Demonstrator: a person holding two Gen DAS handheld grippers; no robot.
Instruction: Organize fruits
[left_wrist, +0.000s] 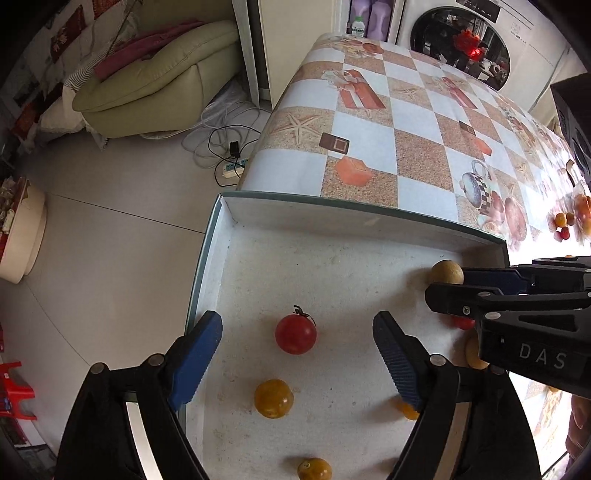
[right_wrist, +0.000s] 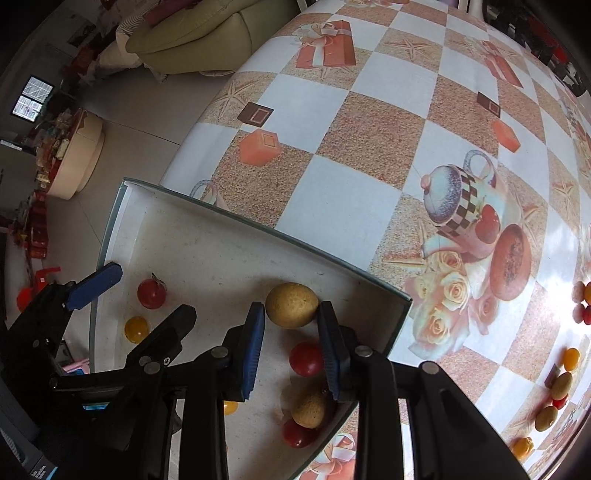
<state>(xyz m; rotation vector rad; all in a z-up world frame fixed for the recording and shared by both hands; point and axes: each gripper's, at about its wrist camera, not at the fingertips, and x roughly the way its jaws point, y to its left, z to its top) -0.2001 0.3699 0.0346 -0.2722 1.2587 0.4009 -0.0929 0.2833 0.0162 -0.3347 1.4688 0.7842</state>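
Note:
A shallow white box (left_wrist: 332, 205) sits at the table's corner and holds several small fruits. My left gripper (left_wrist: 296, 319) hangs open over it, its blue pads wide on either side of a red tomato (left_wrist: 295, 334) without touching it. A yellow tomato (left_wrist: 274, 398) lies nearer. My right gripper (right_wrist: 291, 309) stands narrowly open at the box's far right corner. A tan round fruit (right_wrist: 291, 304) rests on the box floor right between its fingertips. Below it lie a red tomato (right_wrist: 306, 359) and another tan fruit (right_wrist: 309, 408).
Several loose fruits (right_wrist: 561, 384) lie on the checked tablecloth (right_wrist: 332, 110) at the right. The box rim (right_wrist: 258, 225) stands between the grippers and the cloth. Past the table's left edge are the floor, a green sofa (left_wrist: 155, 74) and cables (left_wrist: 225, 147).

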